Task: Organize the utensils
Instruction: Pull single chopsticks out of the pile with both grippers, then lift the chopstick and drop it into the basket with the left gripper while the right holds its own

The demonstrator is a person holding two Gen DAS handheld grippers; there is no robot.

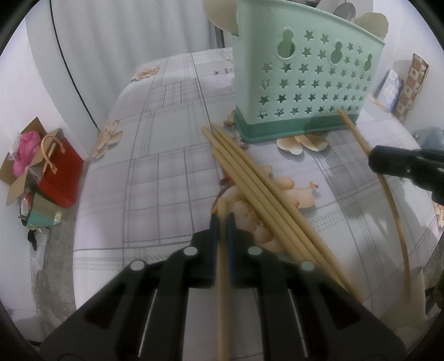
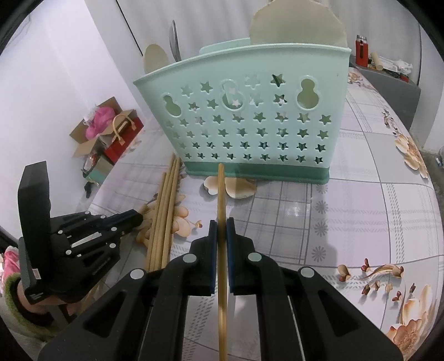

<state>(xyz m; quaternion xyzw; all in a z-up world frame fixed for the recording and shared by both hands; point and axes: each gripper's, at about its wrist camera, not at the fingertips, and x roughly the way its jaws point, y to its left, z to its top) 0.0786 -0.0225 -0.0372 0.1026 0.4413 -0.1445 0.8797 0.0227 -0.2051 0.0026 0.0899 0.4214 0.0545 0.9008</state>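
A mint-green utensil holder (image 1: pixel 305 83) (image 2: pixel 249 125) with star cut-outs stands upright on the floral tablecloth, with wooden spatulas (image 2: pixel 297 25) and a metal spoon (image 2: pixel 174 41) sticking out of it. Several pale chopsticks (image 1: pixel 249 180) (image 2: pixel 166 208) lie in a bundle in front of its left side. My left gripper (image 1: pixel 222 219) (image 2: pixel 136 219) is shut on one pale chopstick (image 1: pixel 223 291), right beside the bundle. My right gripper (image 2: pixel 221 225) (image 1: pixel 388 163) is shut on a darker chopstick (image 2: pixel 221 194) (image 1: pixel 358 138). That chopstick's far tip is at the holder's dark green base.
The table's left edge drops to a floor with a red gift bag (image 1: pixel 61 172) (image 2: pixel 125 138) and a cardboard box (image 1: pixel 19 166). A patterned box (image 1: pixel 413 83) stands at the far right. A grey cabinet (image 2: pixel 388 80) sits beyond the table. A sleeve (image 2: pixel 11 294) shows behind the left gripper.
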